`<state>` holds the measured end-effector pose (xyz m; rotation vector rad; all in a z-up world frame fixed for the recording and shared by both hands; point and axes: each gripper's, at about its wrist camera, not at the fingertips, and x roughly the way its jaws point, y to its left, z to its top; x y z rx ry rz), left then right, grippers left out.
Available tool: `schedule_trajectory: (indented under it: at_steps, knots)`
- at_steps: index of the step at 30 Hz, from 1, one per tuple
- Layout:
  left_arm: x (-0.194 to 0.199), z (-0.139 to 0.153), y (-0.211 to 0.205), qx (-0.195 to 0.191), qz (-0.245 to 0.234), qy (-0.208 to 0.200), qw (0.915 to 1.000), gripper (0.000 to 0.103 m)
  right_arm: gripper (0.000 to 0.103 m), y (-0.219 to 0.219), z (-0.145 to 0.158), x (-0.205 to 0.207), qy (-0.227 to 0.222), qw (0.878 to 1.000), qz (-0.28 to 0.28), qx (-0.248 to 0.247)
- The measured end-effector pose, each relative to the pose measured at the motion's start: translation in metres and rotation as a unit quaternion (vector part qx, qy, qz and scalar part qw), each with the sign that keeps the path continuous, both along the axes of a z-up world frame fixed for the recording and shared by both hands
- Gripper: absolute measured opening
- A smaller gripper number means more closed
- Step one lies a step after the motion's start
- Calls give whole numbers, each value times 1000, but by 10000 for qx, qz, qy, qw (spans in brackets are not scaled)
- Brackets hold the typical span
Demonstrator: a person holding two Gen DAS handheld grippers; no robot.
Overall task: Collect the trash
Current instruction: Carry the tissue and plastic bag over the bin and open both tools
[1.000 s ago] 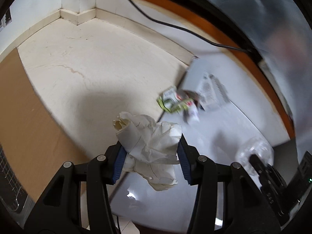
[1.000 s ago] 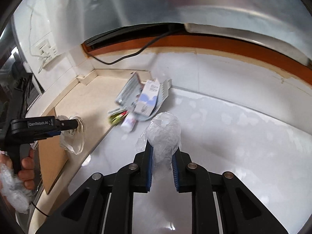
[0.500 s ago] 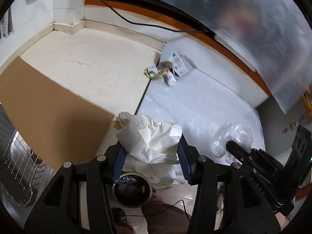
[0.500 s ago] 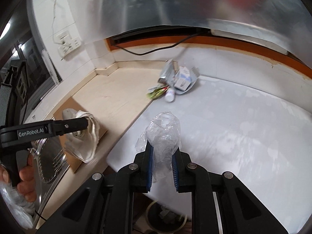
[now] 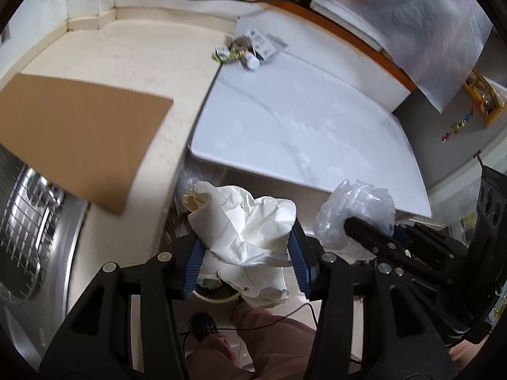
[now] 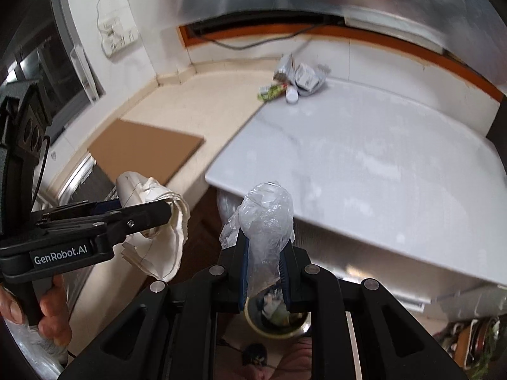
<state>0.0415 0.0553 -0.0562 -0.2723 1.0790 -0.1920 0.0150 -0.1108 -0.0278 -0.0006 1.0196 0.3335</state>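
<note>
Left gripper (image 5: pixel 245 253) is clenched on crumpled white paper (image 5: pixel 247 224). Right gripper (image 6: pixel 264 272) is clenched on a clear plastic wad (image 6: pixel 264 218). Both are held off the worktop (image 6: pixel 364 164) edge, above a bin (image 6: pixel 279 319) on the floor. More trash (image 6: pixel 294 79) lies at the worktop's 12 o'clock end. Cardboard (image 5: pixel 76 133) lies at 9 o'clock.
</note>
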Motion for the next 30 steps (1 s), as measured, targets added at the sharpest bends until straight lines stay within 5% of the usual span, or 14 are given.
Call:
schedule_trajectory:
  at_steps: [17,30]
  knots:
    - [-44,-104,-54,307,185,413,9985,46,16,-33,-123,-37,1350,9904,279,-95]
    - [-54,-267,-68,390,772,831,9928,46,16,-57,-287,-42,2003,9794,178,191]
